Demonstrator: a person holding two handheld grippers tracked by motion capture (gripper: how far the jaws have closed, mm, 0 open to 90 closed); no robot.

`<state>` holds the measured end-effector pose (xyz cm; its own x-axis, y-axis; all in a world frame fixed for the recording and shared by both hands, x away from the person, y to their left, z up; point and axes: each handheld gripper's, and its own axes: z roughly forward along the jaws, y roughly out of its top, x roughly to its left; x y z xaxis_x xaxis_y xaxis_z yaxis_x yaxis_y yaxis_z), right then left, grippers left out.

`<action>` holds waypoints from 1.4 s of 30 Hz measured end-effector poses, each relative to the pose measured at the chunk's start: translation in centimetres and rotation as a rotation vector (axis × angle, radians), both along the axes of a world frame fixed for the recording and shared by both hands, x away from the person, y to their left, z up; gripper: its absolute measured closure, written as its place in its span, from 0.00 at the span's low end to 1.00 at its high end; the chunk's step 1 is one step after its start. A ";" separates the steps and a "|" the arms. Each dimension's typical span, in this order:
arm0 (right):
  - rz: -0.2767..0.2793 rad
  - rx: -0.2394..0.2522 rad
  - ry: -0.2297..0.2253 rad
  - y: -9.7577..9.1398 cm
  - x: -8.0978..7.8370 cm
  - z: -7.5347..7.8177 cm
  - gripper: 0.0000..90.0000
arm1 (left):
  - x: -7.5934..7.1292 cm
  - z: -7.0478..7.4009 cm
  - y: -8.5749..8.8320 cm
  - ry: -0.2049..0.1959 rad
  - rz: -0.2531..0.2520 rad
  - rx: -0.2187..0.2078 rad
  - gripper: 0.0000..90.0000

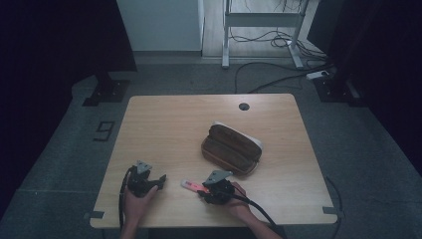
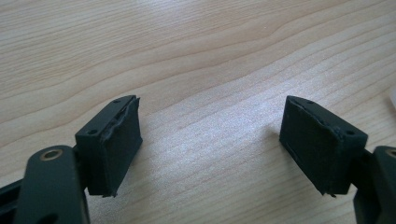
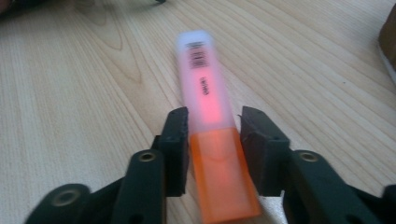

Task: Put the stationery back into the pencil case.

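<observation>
Two jaws of the right gripper (image 3: 212, 140) clamp a pink-orange plastic highlighter (image 3: 210, 121); left gripper (image 2: 210, 154) gapes empty. Next, likely carrying it to the far brown fabric pencil case (image 1: 232, 148).

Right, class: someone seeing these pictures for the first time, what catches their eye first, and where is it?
The bright pink-and-orange highlighter near the table's front edge, gripped by the right gripper. Next, the open brown pencil case lying mid-table, just beyond it. The left gripper sits open over bare wood at front left.
</observation>
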<state>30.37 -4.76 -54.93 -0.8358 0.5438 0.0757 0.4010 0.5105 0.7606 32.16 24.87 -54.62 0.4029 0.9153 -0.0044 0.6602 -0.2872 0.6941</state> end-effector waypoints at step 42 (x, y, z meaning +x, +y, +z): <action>-0.035 0.113 -0.054 -3.6 1.3 3.6 0.73 | 0.0 0.0 0.0 0.000 0.000 0.000 0.23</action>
<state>31.64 -8.35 -51.30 -0.8208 0.5636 0.0930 0.3739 0.4069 0.8335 32.17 24.87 -54.62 0.4028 0.9153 -0.0041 0.6603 -0.2875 0.6938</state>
